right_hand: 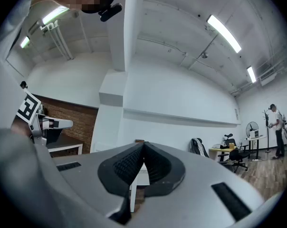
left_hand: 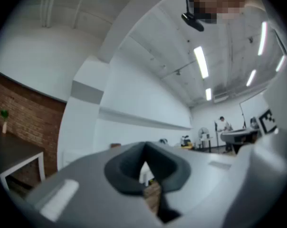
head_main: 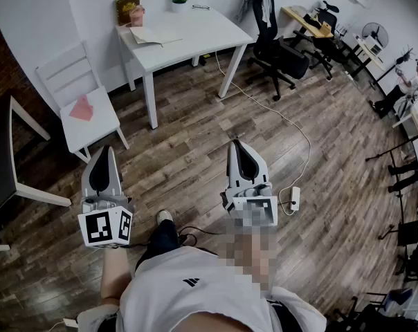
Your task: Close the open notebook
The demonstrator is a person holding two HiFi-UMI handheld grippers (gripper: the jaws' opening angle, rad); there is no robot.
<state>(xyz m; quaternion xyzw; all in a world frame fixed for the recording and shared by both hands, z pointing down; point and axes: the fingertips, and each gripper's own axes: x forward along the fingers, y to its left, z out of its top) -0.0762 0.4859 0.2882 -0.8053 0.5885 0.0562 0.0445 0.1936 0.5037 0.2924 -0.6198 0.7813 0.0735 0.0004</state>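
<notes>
The open notebook (head_main: 153,35) lies flat on a white table (head_main: 195,30) at the far side of the room in the head view. Both grippers hover over the wooden floor, well short of the table and touching nothing. My left gripper (head_main: 104,151) is shut, its jaw tips meeting with nothing between them (left_hand: 144,148). My right gripper (head_main: 239,144) is also shut and empty (right_hand: 143,146). Both point roughly level toward the table. The gripper views do not show the notebook itself.
On the table stand a brown book (head_main: 126,7), a pink object (head_main: 136,14) and a small plant (head_main: 178,1). A white chair (head_main: 98,126) with pink paper (head_main: 81,108) sits left. A black office chair (head_main: 275,47), a floor cable and a power strip (head_main: 294,199) are right.
</notes>
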